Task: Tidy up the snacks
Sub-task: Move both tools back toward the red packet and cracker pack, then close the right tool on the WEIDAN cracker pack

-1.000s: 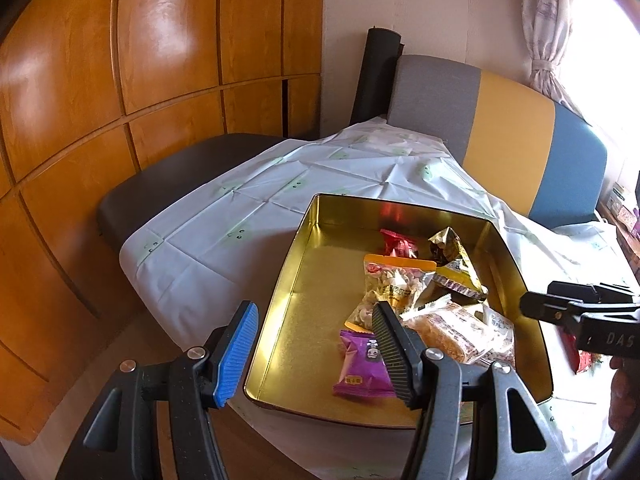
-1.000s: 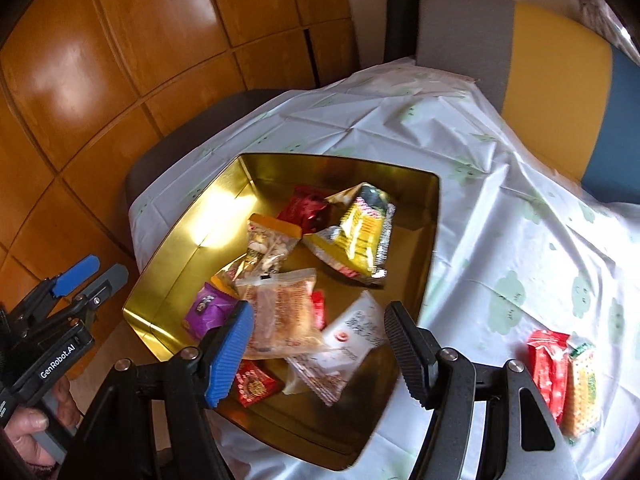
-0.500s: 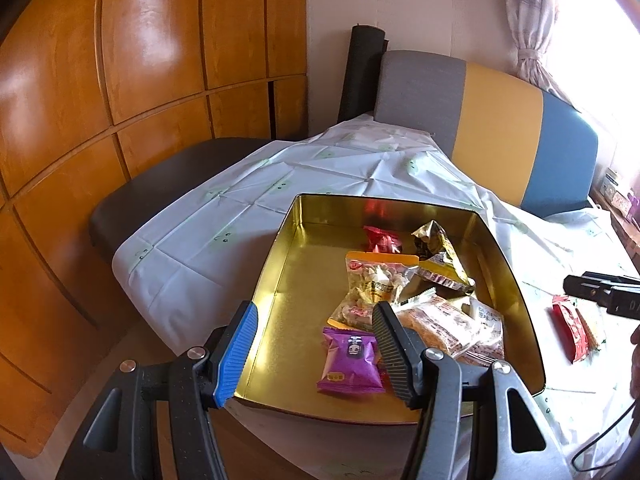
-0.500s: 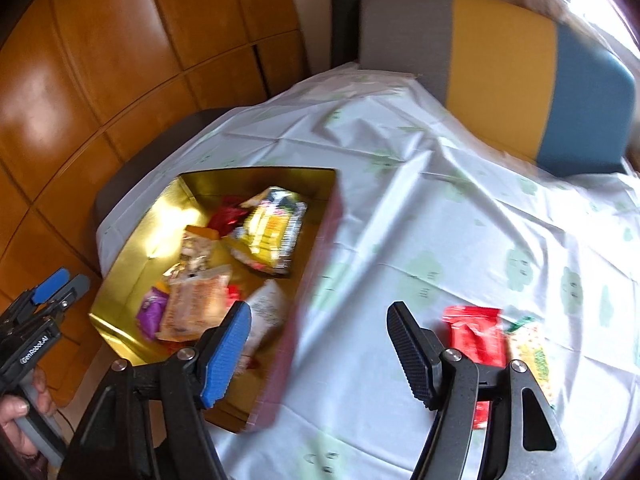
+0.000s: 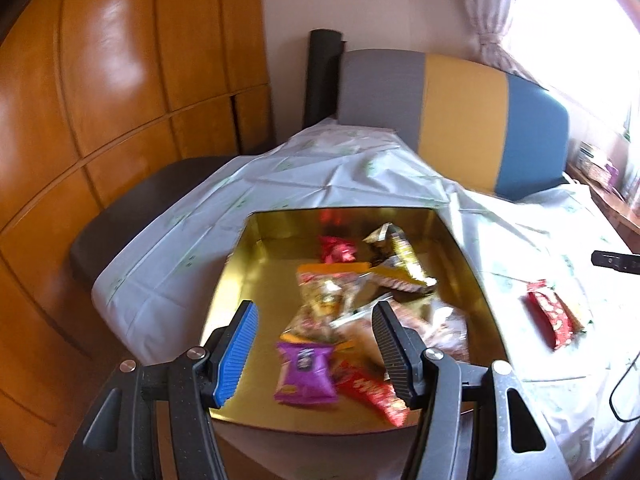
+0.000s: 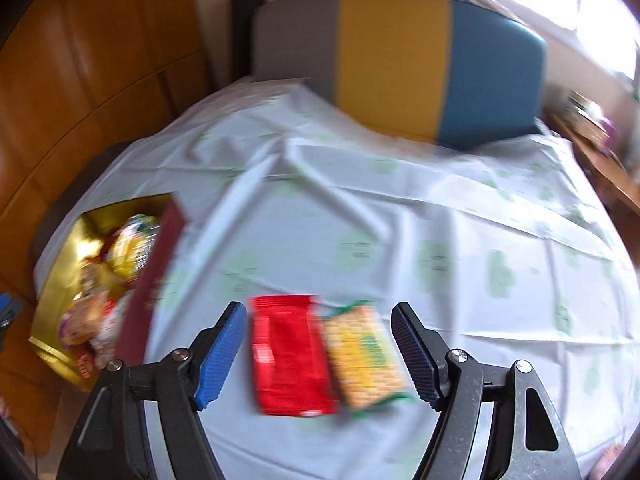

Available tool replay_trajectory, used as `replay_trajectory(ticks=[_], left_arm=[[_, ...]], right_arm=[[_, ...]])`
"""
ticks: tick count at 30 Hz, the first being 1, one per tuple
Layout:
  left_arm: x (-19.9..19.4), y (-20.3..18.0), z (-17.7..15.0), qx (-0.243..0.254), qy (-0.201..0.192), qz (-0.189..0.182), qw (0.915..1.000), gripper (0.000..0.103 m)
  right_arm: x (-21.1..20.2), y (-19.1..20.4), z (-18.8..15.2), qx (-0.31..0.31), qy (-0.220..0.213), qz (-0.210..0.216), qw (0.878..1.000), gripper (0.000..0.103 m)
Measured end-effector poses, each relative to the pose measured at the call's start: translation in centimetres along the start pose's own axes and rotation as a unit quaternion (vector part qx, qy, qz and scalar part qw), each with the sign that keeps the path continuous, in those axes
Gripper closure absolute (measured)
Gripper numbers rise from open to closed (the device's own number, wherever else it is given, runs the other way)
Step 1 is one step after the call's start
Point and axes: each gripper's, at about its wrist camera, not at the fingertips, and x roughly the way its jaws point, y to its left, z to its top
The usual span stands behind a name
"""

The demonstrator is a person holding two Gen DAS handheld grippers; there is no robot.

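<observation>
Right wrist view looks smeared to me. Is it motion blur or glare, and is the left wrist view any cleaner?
Right wrist view: motion blur throughout; the red packet and cracker packet have soft edges, while the right gripper stays sharp. Left wrist view: milder blur on snacks in the gold tray; window blown out at upper right.

One gold tin, two loose packets.
</observation>
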Motion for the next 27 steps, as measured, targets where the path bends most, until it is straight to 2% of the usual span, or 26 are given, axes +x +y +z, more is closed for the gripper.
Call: replay_trajectory(ticks=[3, 6, 8, 9, 11, 14, 18, 21, 27], left_arm=[[-0.2, -1.8, 1.0, 0.016, 0.0, -0.028, 0.9995, 0.043], [-0.2, -4.2, 1.7, 0.035, 0.006, -0.058, 0.9977, 0.043], [-0.1, -6.6, 2.2, 0.06, 0.013, -0.083, 0.9946, 0.043], [0.0, -7.8, 2.4, 0.07, 0.014, -0.095, 0.9929, 0.043], [0.3, -10.8, 2.6, 0.091, 0.024, -0.128, 0.9872, 0.043], [1.8, -15.1, 2.4, 0.121, 0.046, -0.157, 0.9791, 0.043], [4.5, -20.2, 1.4, 0.149, 0.089, -0.176, 0.9689, 0.043], [6.5, -23.1, 0.4, 0.162, 0.118, -0.177, 0.9635, 0.043], [9.8, -25.7, -0.5, 0.153, 0.156, -0.163, 0.9621, 0.043]], right_arm=[[0.6, -4.1, -0.4, 0.047, 0.002, -0.026, 0.999, 0.027], [1.4, -7.5, -1.5, 0.105, 0.0, -0.03, 0.994, 0.027], [2.3, -9.3, -2.1, 0.15, 0.021, -0.032, 0.988, 0.027], [2.5, -9.9, -2.1, 0.163, 0.027, -0.034, 0.986, 0.027], [2.1, -10.3, -1.7, 0.172, 0.012, -0.03, 0.984, 0.027], [1.7, -10.2, -1.5, 0.177, 0.002, -0.02, 0.984, 0.027], [1.3, -9.5, -1.5, 0.166, -0.004, -0.018, 0.986, 0.027], [1.4, -9.4, -1.4, 0.16, -0.004, -0.012, 0.987, 0.027], [1.5, -8.7, -0.9, 0.139, -0.006, -0.014, 0.99, 0.026]])
